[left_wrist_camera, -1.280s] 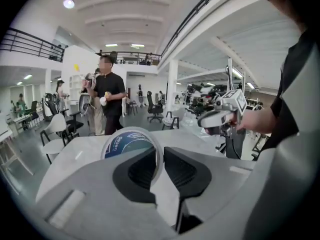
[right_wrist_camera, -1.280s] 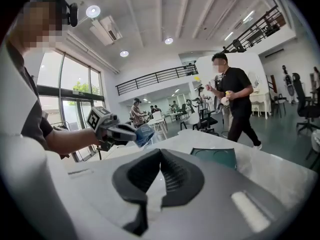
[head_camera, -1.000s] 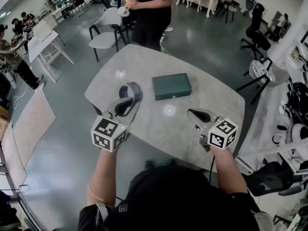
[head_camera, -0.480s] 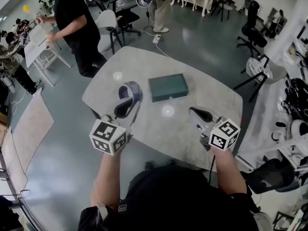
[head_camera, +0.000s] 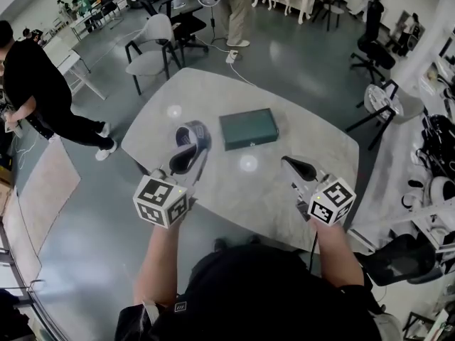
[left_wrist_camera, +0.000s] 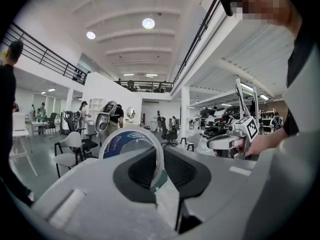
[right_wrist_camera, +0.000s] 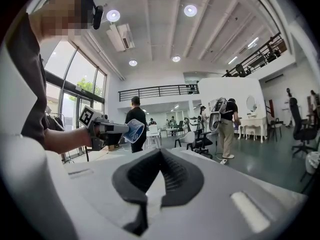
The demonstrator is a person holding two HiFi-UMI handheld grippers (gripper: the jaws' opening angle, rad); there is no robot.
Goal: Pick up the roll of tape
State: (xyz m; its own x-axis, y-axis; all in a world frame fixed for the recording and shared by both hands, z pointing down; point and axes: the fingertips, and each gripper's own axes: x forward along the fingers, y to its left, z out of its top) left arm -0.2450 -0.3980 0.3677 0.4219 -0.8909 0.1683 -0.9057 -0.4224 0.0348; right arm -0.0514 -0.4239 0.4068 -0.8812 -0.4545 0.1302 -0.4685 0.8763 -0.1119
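Note:
The roll of tape [head_camera: 192, 138], white with a blue printed core, stands on edge between the jaws of my left gripper [head_camera: 186, 155], which is shut on its rim and holds it above the grey table [head_camera: 234, 190]. In the left gripper view the tape roll [left_wrist_camera: 131, 140] rises straight out of the jaws, pinched at its lower edge. My right gripper [head_camera: 291, 164] hovers over the table's right part, shut with nothing in it. From the right gripper view [right_wrist_camera: 159, 156] the tape roll [right_wrist_camera: 133, 130] shows at the left gripper's tip.
A dark green flat box [head_camera: 248, 128] lies on the table beyond both grippers. A grey chair [head_camera: 149, 45] stands past the table's far edge. A person in black [head_camera: 35, 91] walks at the left, another stands at the back [head_camera: 238, 9]. Office chairs crowd the right.
The left gripper holds the tape in almost the same place. The right gripper has shifted slightly to the right. The person in black walked from behind the table to the far left.

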